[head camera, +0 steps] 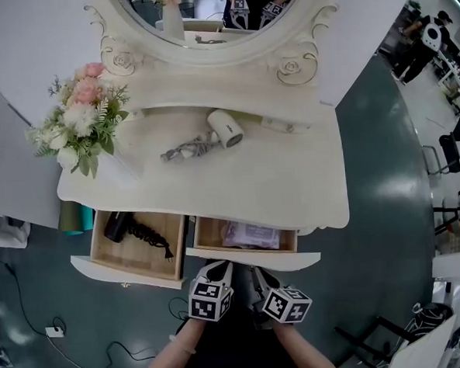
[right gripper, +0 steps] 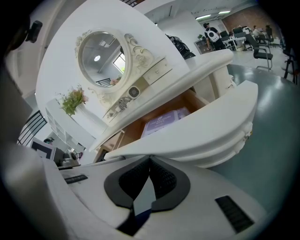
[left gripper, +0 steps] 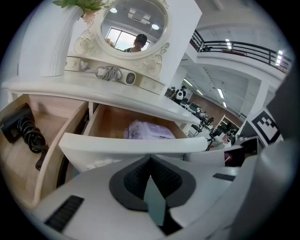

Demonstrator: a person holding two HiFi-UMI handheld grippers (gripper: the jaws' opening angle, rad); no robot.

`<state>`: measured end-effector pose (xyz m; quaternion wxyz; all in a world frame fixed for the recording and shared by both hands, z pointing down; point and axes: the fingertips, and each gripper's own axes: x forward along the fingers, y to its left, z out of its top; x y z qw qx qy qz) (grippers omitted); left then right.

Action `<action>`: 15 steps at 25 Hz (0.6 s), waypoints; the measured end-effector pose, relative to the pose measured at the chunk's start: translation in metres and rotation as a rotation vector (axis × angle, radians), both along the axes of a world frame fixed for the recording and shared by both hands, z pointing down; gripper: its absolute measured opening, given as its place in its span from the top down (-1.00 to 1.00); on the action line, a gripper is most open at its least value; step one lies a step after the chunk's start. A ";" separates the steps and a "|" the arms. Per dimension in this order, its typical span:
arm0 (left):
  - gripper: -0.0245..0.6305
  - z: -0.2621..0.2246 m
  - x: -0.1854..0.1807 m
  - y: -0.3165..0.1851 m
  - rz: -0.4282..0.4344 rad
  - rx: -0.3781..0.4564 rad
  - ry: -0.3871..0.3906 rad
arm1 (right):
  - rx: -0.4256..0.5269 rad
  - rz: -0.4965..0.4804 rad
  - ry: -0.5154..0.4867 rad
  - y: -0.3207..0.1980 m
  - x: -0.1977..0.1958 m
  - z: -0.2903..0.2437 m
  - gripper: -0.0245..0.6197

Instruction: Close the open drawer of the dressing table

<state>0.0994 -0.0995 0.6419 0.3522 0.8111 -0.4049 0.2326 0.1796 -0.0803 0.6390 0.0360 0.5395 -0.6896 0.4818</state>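
Observation:
The cream dressing table (head camera: 293,191) has two drawers pulled out. The right drawer (head camera: 254,260) holds a purple packet (head camera: 251,235). The left drawer (head camera: 130,269) stands further out and holds a black hair tool with a coiled cord (head camera: 136,230). My left gripper (head camera: 223,268) and right gripper (head camera: 259,274) sit side by side with their tips at the right drawer's front panel (left gripper: 131,143) (right gripper: 197,131). The left gripper (left gripper: 150,159) is shut with nothing between its pads. The right gripper (right gripper: 150,160) is shut the same way. The packet (left gripper: 149,130) (right gripper: 164,121) lies just beyond the panel.
On the tabletop lie a white hair dryer (head camera: 225,128) with its cord and a vase of flowers (head camera: 82,122) at the left. An oval mirror (head camera: 204,17) stands behind. Cables (head camera: 60,331) trail on the floor at the left; office chairs (head camera: 449,150) stand at the right.

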 end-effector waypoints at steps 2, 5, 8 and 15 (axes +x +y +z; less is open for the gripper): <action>0.86 0.000 0.001 -0.004 0.002 0.002 0.000 | 0.002 -0.002 0.002 -0.004 0.001 0.000 0.83; 0.86 0.001 0.002 -0.011 0.004 0.003 0.000 | 0.007 -0.003 0.006 -0.011 0.002 0.000 0.83; 0.86 0.001 0.003 -0.018 0.008 0.009 0.000 | 0.009 -0.001 0.010 -0.017 0.003 0.001 0.83; 0.86 0.001 0.005 -0.033 -0.002 0.015 0.012 | 0.021 0.001 0.018 -0.033 0.004 0.000 0.83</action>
